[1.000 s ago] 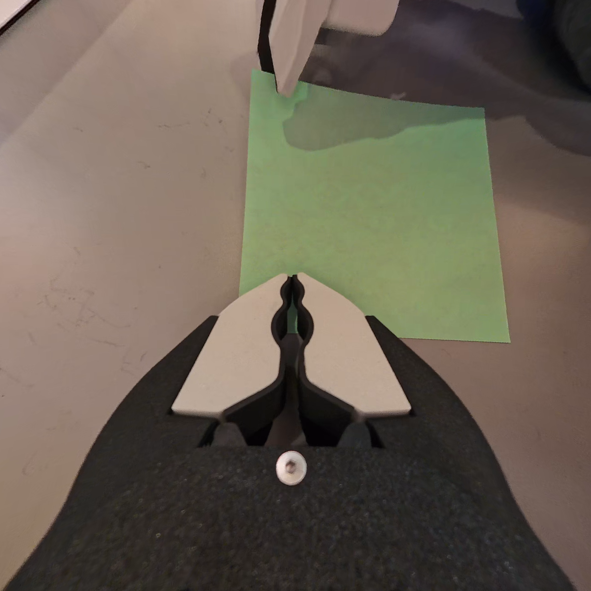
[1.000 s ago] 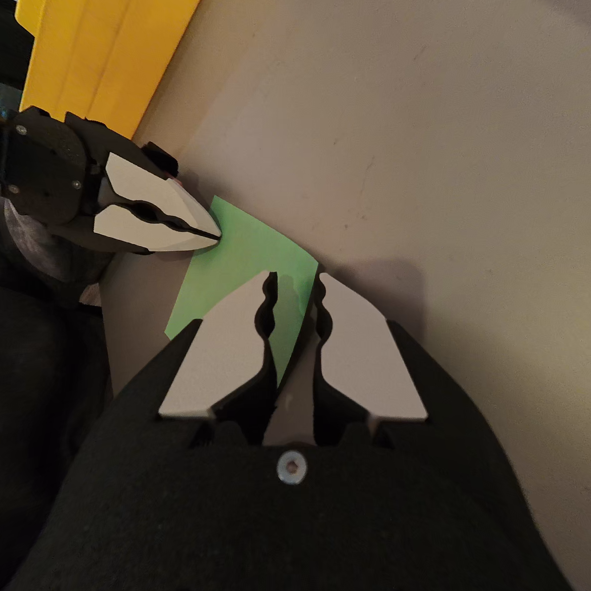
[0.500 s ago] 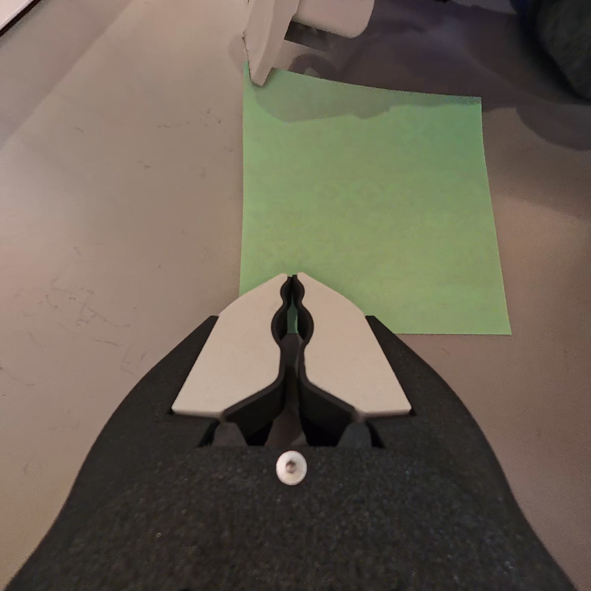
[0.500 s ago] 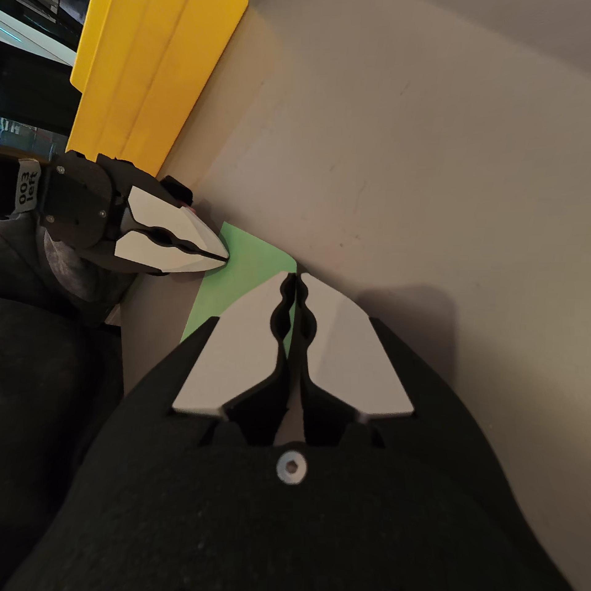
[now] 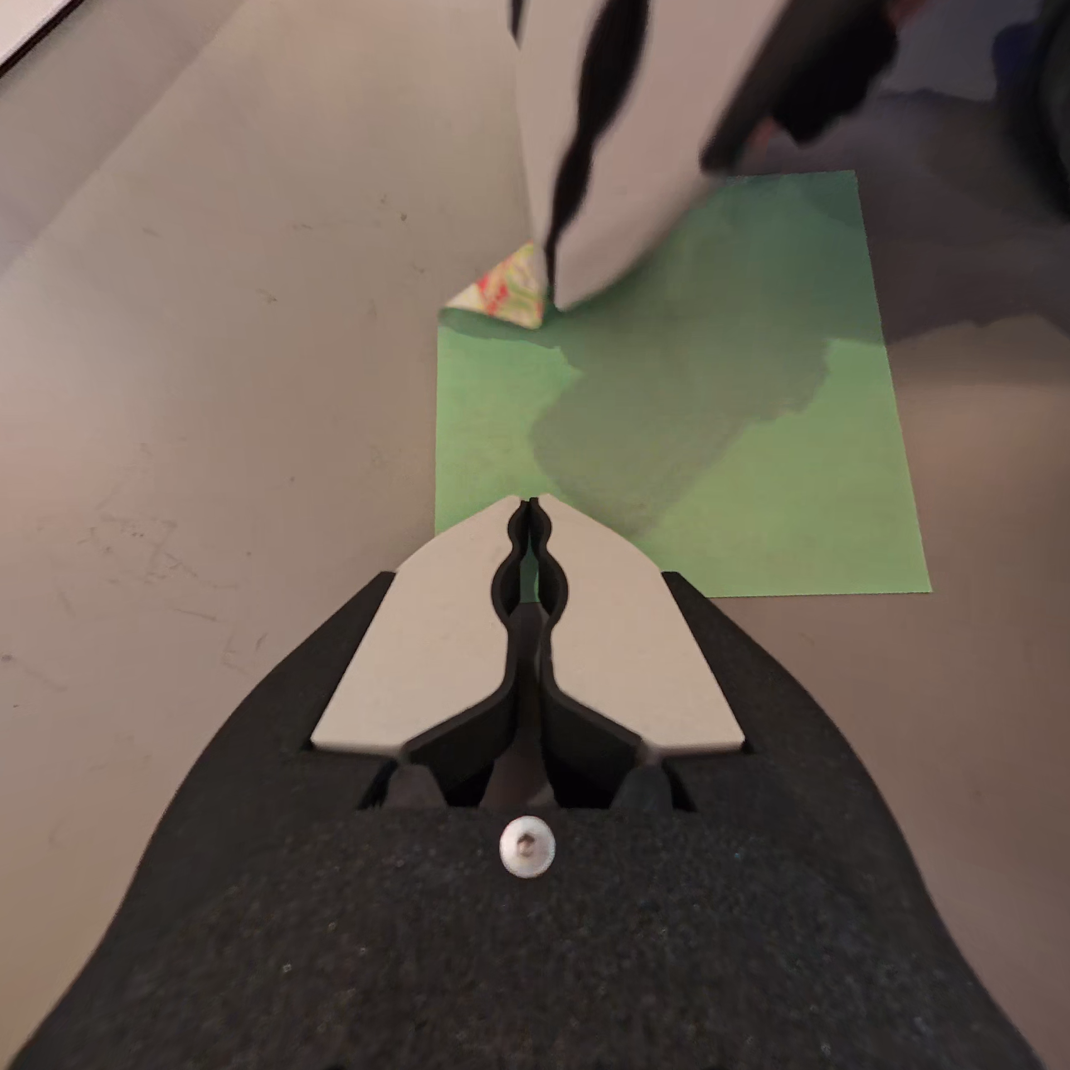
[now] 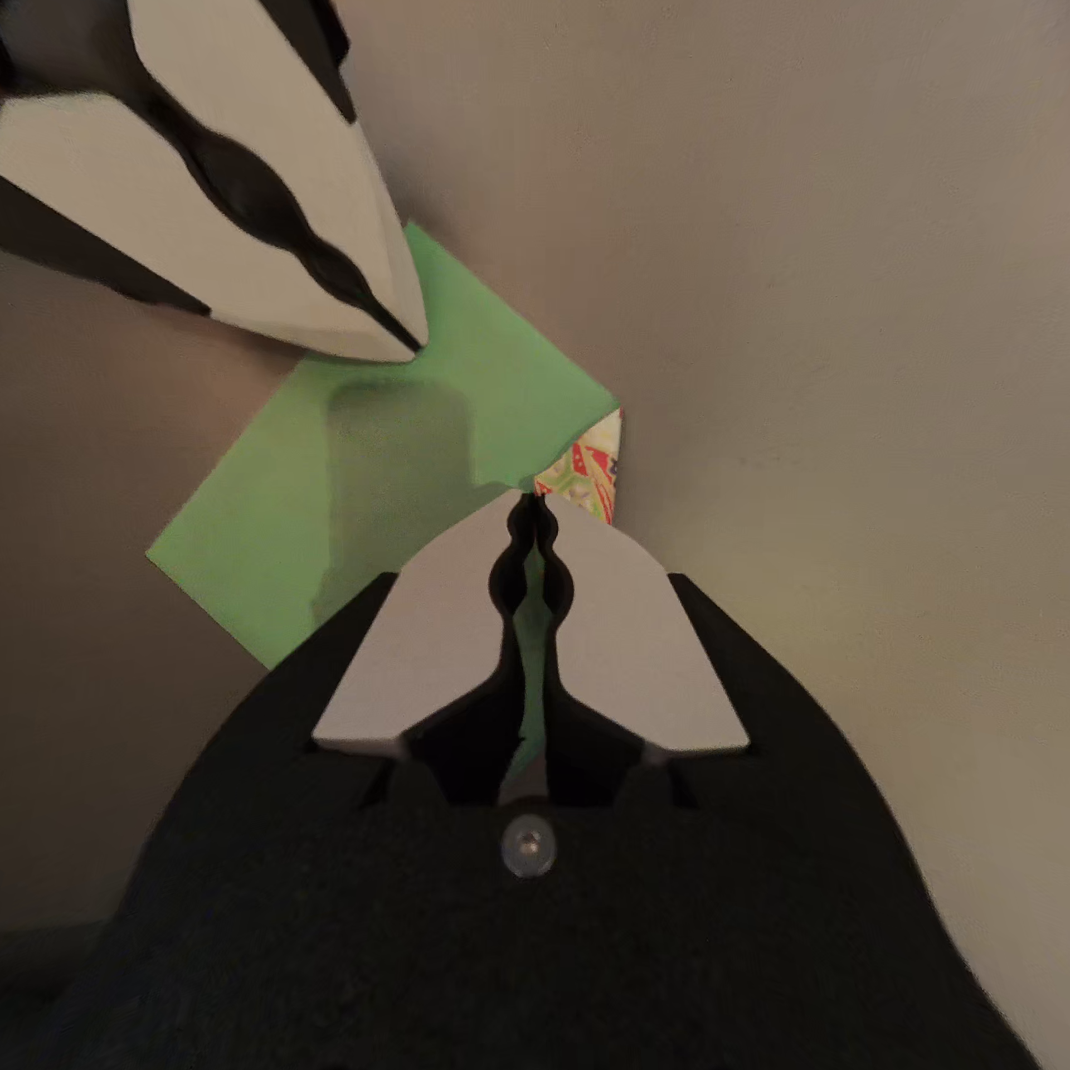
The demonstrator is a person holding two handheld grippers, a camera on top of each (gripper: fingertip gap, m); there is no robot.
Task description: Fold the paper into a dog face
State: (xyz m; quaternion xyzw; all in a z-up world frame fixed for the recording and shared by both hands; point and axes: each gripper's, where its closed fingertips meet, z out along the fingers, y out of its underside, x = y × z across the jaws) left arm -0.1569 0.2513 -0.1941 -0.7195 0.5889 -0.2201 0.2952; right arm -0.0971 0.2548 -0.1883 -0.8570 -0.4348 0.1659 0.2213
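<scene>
A green square of paper (image 5: 724,463) lies on the beige table; it also shows in the right wrist view (image 6: 405,463). My left gripper (image 5: 531,502) is shut, with its tips resting on the paper's near left corner; the right wrist view shows it at the upper left (image 6: 414,344). My right gripper (image 6: 531,498) is shut on the paper's far left corner, with green paper visible between the jaws. It holds that corner lifted and curled over, showing the patterned red-and-white underside (image 6: 585,469). In the left wrist view the right gripper (image 5: 550,289) is blurred above the paper, beside the turned-up corner (image 5: 509,289).
The beige table (image 5: 231,405) has light scuffs and spreads to the left of the paper. A white-edged thing (image 5: 23,35) sits at the far left corner. Dark shapes (image 5: 1042,116) lie beyond the table at the upper right. Across from one pair of fingers to the other is roughly 7 cm.
My right gripper closed on the paper's far left corner, lifted it and drew it over the sheet toward the left gripper, baring the patterned underside. The left gripper has stayed put.
</scene>
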